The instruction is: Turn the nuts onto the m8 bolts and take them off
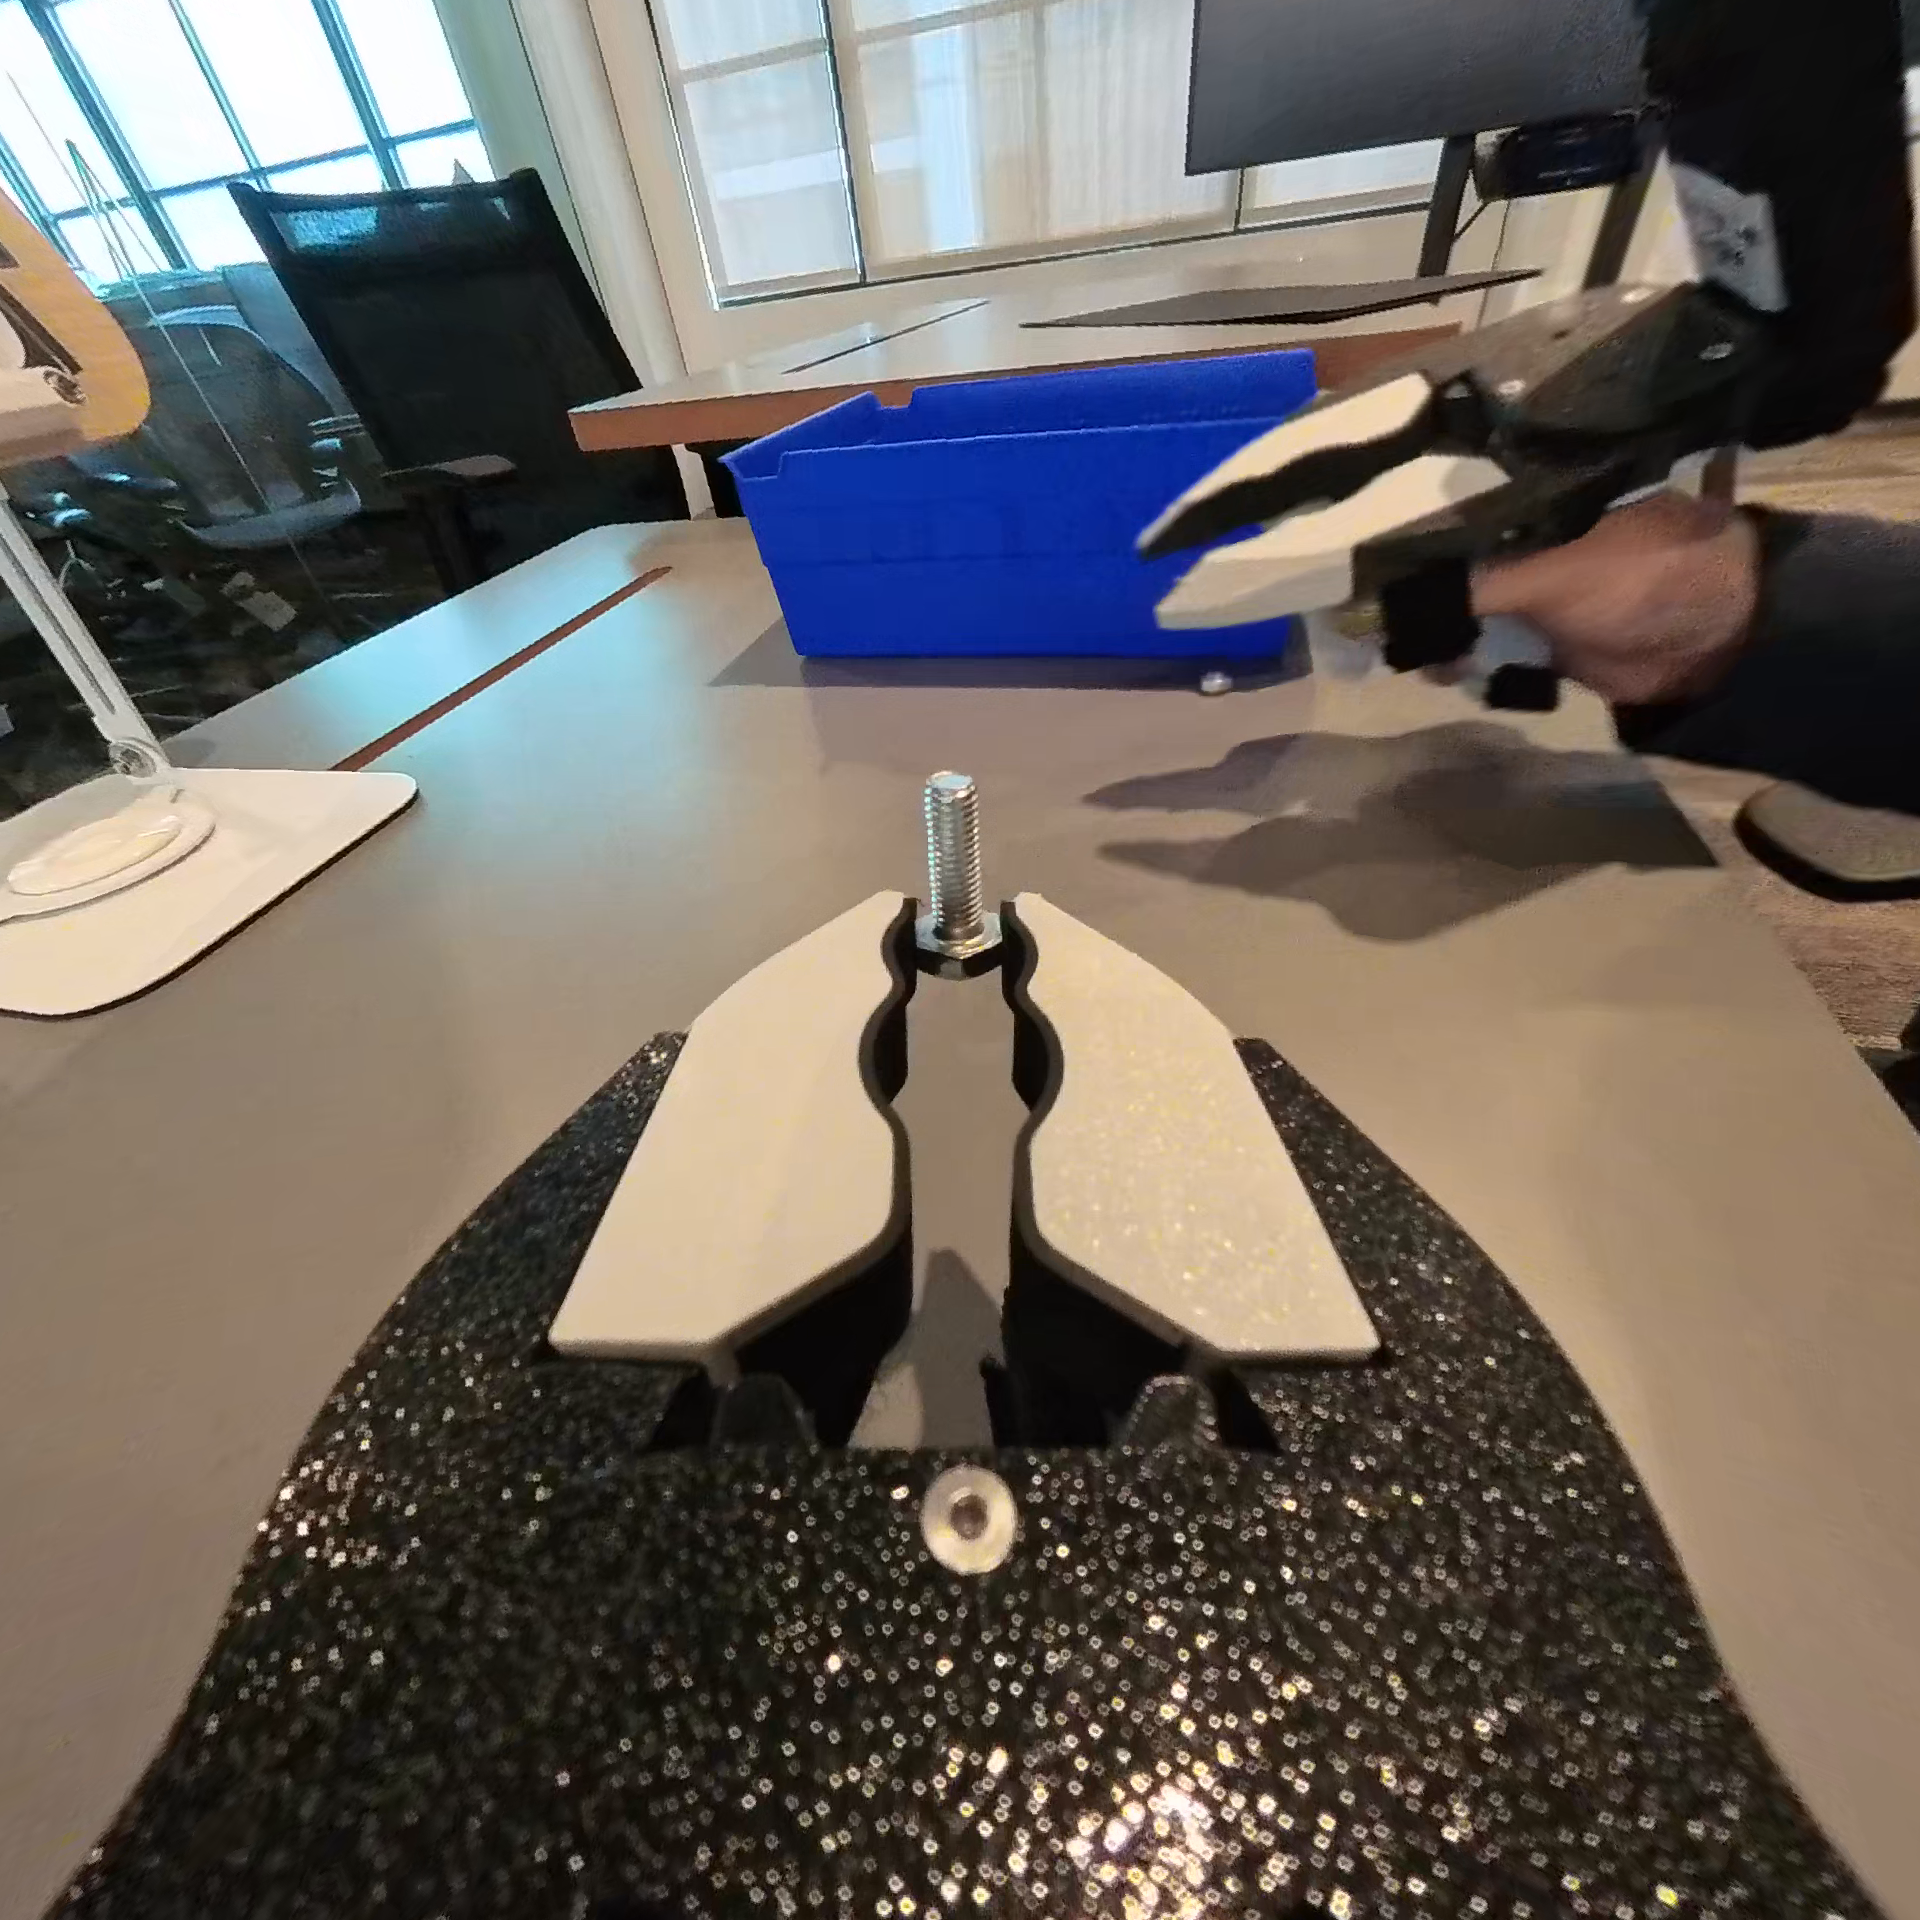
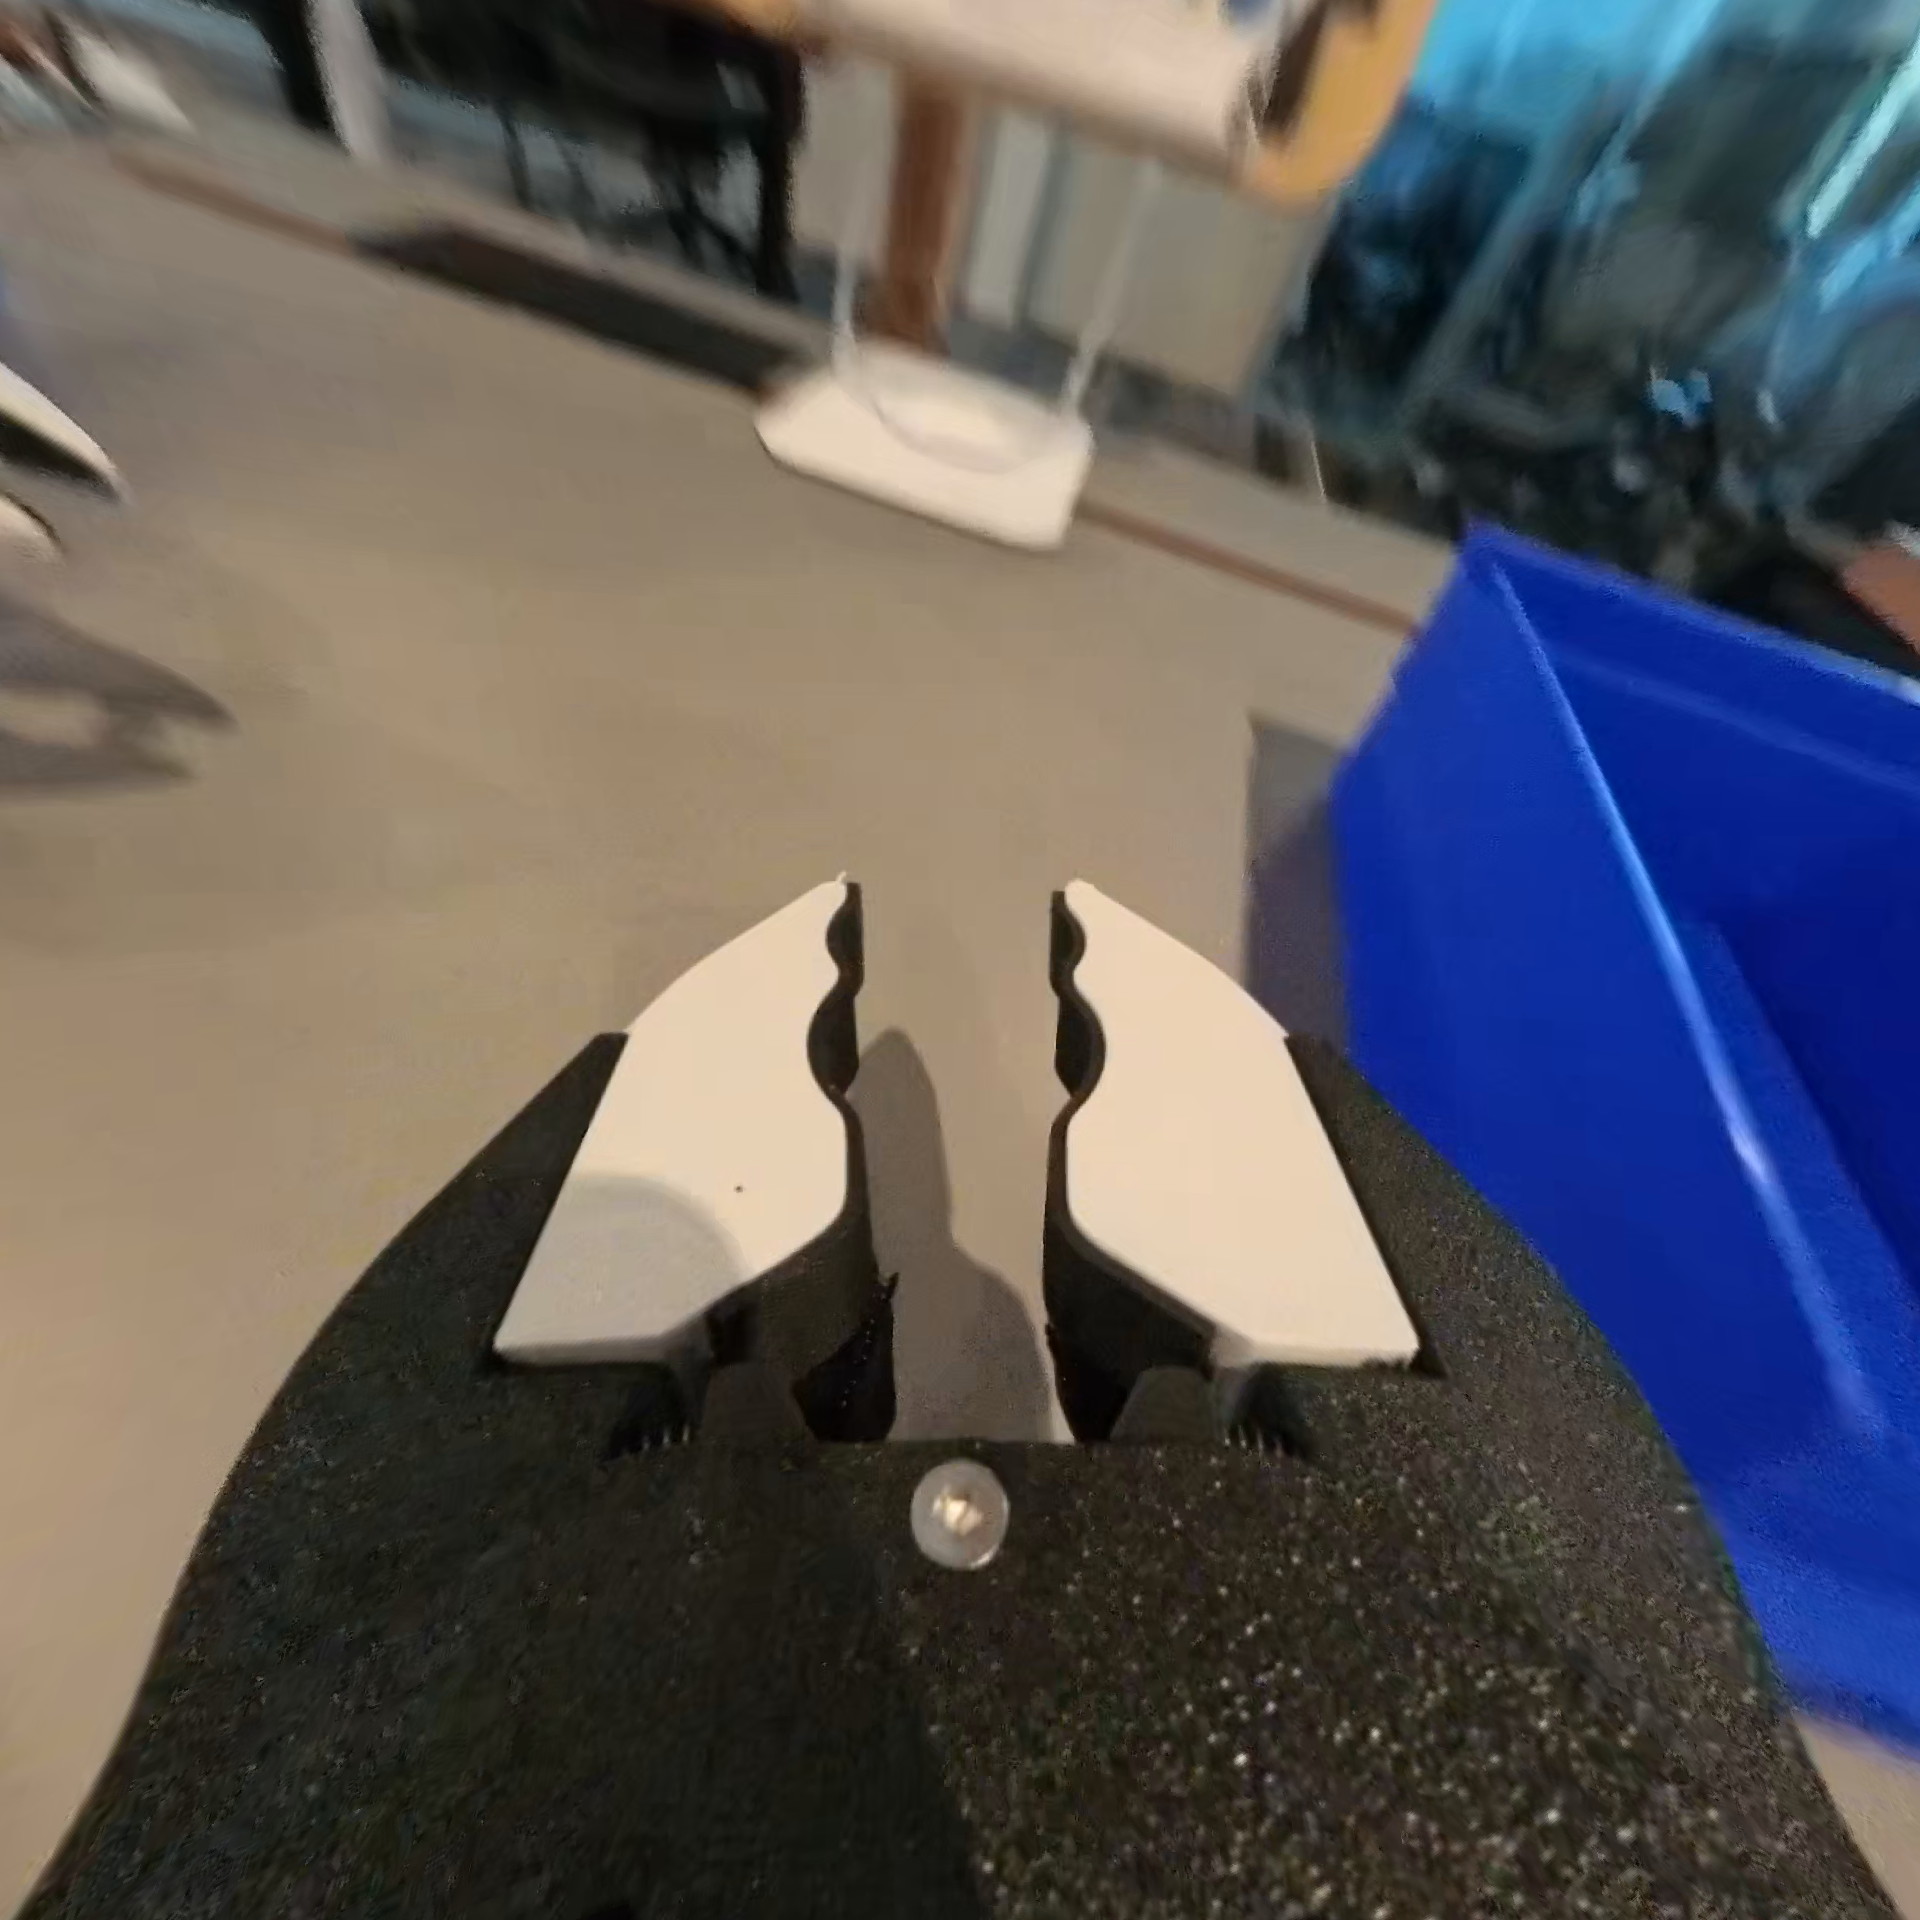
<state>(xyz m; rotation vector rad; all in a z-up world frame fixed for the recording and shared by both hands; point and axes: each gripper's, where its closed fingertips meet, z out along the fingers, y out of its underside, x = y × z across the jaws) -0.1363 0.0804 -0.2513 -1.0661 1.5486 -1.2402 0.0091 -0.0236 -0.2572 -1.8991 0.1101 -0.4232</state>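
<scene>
Upright on the grey table [image 1: 1351,1091], a silver threaded bolt [image 1: 952,854] stands with its hex head [image 1: 954,943] down, clenched at the head between the white fingertips of the left gripper [image 1: 956,940], whose glittery black body fills the foreground of the left wrist view. To the right and well apart from the bolt, the right gripper [image 1: 1169,577] hangs above the table in a person's hand [image 1: 1621,613], its jaws parted and grasping nothing; its own view, blurred, shows bare tabletop between its tips [image 2: 956,904]. A blue plastic bin [image 1: 1018,540] sits behind, just beside the right gripper, with a small silver piece [image 1: 1211,683] at its base, too small to identify. A white stand base [image 1: 197,883] rests at far left.
</scene>
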